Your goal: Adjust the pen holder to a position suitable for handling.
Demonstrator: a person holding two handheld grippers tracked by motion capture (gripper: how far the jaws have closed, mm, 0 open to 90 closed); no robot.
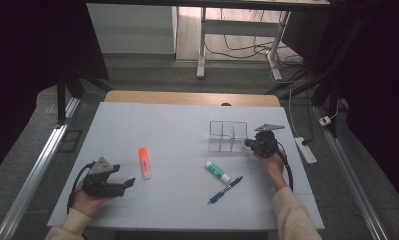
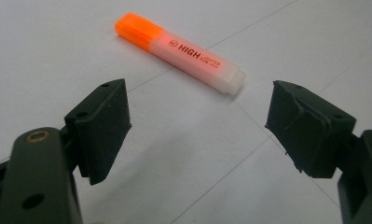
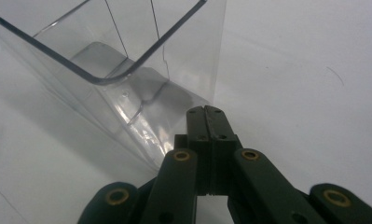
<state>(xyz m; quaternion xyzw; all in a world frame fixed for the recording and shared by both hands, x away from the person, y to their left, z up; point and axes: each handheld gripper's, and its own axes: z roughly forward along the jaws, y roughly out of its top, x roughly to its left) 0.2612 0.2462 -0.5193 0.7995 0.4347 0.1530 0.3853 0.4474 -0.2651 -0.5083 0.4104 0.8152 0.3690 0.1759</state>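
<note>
Two tongs: left gripper (image 2: 197, 126) gapes wide, empty; right gripper (image 3: 206, 112) pressed closed against the clear organizer (image 1: 228, 136).
Highlighter (image 2: 179, 52): just ahead of left gripper, lying crosswise.
Nearer hand: left.

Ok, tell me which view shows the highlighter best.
The left gripper view: the highlighter lies close ahead of the open left tool, orange cap and printed lettering legible. The high view shows it small on the table, right of that tool.

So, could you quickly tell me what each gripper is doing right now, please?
Left gripper: open, empty, facing the orange highlighter.
Right gripper: shut, empty, at the clear plastic organiser.
</note>
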